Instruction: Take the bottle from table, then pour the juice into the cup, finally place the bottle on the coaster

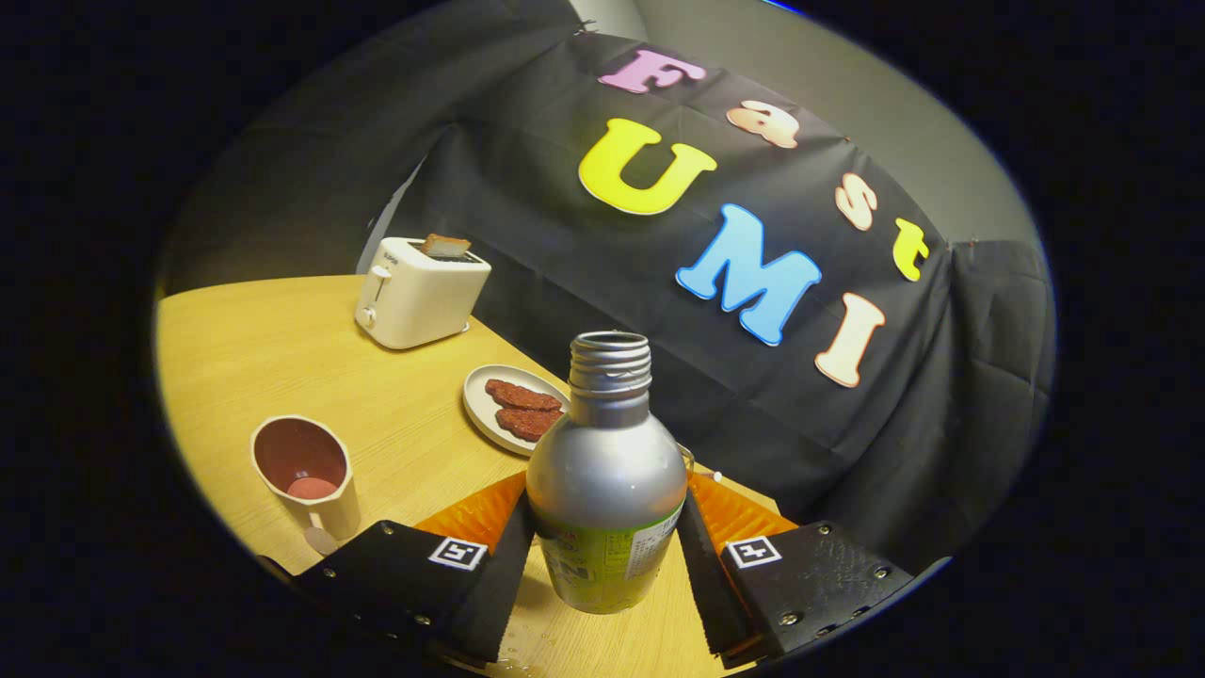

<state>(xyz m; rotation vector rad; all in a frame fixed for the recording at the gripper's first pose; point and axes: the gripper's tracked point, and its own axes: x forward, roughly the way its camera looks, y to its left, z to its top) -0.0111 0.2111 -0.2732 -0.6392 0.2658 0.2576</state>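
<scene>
A silver metal bottle (607,471) with a green label and an open, uncapped threaded neck stands between my fingers. My gripper (607,532) is shut on its lower body, one finger pressing each side. Beyond the left finger (490,556), a cream cup (306,471) with a dark red inside stands on the wooden table (273,358), with something reddish at its bottom and its handle turned toward me. The whole scene leans, so the gripper and bottle are rolled a little relative to the table. I cannot tell whether the bottle's base touches the table.
A white plate (482,400) with dark red slices lies just beyond the bottle. Farther back, a cream toaster (419,292) holds a slice of toast. A clear rim (686,458) peeks out behind the bottle's right shoulder. The black cloth wall stands close behind the table.
</scene>
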